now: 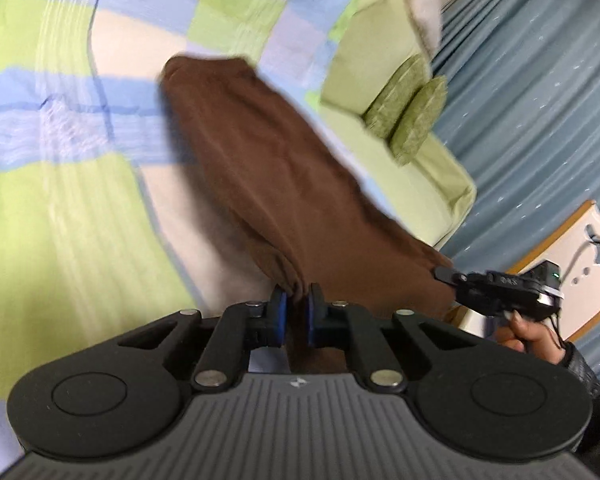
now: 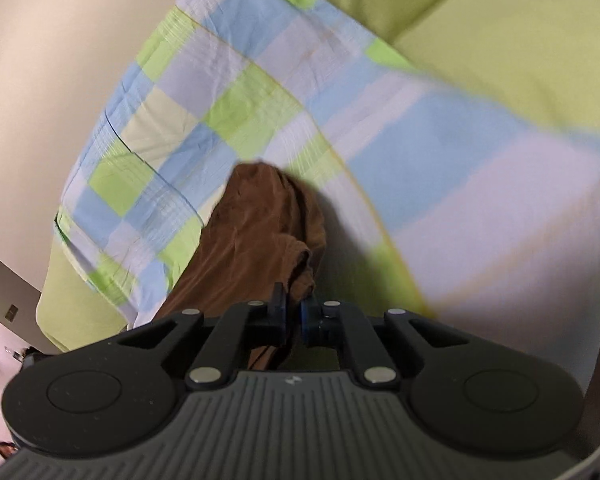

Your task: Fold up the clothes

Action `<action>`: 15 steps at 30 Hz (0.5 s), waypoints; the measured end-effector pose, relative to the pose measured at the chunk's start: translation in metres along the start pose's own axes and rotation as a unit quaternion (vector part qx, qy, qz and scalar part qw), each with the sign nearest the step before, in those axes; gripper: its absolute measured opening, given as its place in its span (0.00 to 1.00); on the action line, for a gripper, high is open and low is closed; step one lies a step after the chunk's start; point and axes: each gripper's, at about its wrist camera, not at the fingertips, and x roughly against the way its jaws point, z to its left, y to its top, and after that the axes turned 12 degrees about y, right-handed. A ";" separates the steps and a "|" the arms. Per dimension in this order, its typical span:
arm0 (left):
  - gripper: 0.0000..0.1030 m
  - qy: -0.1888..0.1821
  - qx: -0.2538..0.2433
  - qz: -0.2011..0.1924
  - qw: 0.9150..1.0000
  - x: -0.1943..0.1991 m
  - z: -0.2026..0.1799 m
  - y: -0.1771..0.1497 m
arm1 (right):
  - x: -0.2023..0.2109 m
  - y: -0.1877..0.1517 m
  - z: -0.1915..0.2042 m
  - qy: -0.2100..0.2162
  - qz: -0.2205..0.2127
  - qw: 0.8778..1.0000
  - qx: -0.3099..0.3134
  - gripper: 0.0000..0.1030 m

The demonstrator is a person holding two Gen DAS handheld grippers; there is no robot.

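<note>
A brown garment lies stretched across a checked bedsheet of green, blue and white. In the left wrist view my left gripper is shut on a bunched edge of the brown cloth, which fills the gap between its blue pads. At the right of the same view my right gripper shows from the side, held by a hand, its tips at the garment's other near corner. In the right wrist view my right gripper is shut on a gathered fold of the brown garment.
Two green round cushions rest on a light green pillow at the bed's right side. A blue curtain hangs behind it, and a white board with a wooden frame stands beside the bed. A plain beige wall lies past the bed.
</note>
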 end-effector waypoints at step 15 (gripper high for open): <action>0.67 0.150 -0.347 -0.134 0.916 0.047 -0.105 -0.122 | 0.020 -0.015 0.018 -0.067 -0.018 0.995 0.075 0.24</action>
